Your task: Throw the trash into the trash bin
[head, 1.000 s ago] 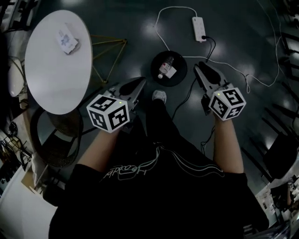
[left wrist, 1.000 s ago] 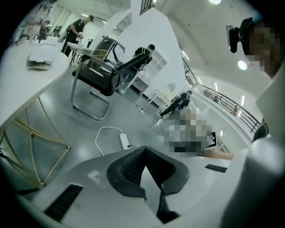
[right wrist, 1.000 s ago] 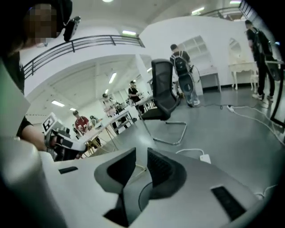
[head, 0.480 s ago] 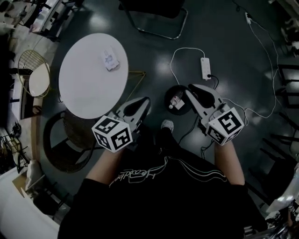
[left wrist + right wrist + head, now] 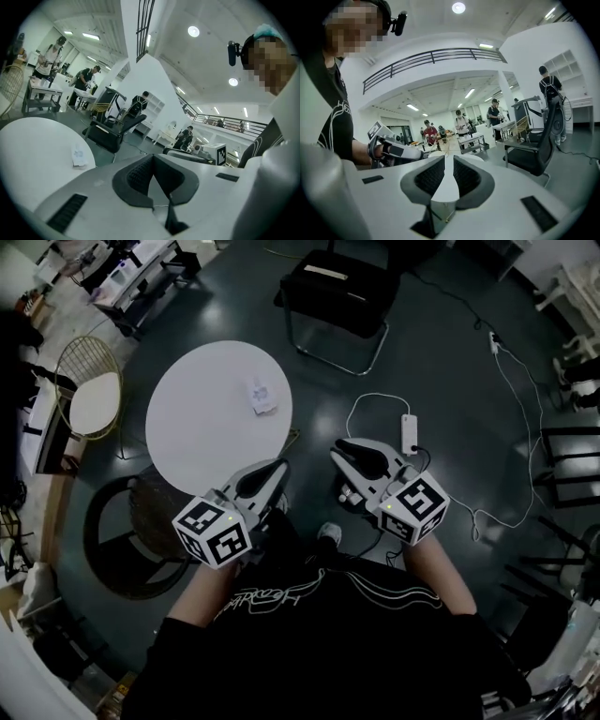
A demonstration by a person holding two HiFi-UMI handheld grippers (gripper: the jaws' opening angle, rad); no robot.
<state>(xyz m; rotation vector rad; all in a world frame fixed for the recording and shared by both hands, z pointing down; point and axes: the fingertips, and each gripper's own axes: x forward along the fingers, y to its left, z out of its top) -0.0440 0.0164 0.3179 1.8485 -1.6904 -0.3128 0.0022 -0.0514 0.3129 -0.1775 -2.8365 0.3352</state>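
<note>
A crumpled pale wrapper lies on the round white table. The black round trash bin stands on the floor, mostly hidden under my right gripper; only some light trash in it shows. My left gripper is shut and empty, held level over the table's near edge. My right gripper hangs above the bin. Its jaws have just been closing, and a narrow gap is left with nothing between them.
A black office chair stands beyond the table and a wire chair with a white seat to its left. A power strip and its cable lie on the dark floor at right. A dark round chair sits near my left arm. People work at desks far off.
Both grippers have come up from pointing at the floor to near level. The table and wrapper now sit nearer the view's middle. The bin has slid under the right gripper.
</note>
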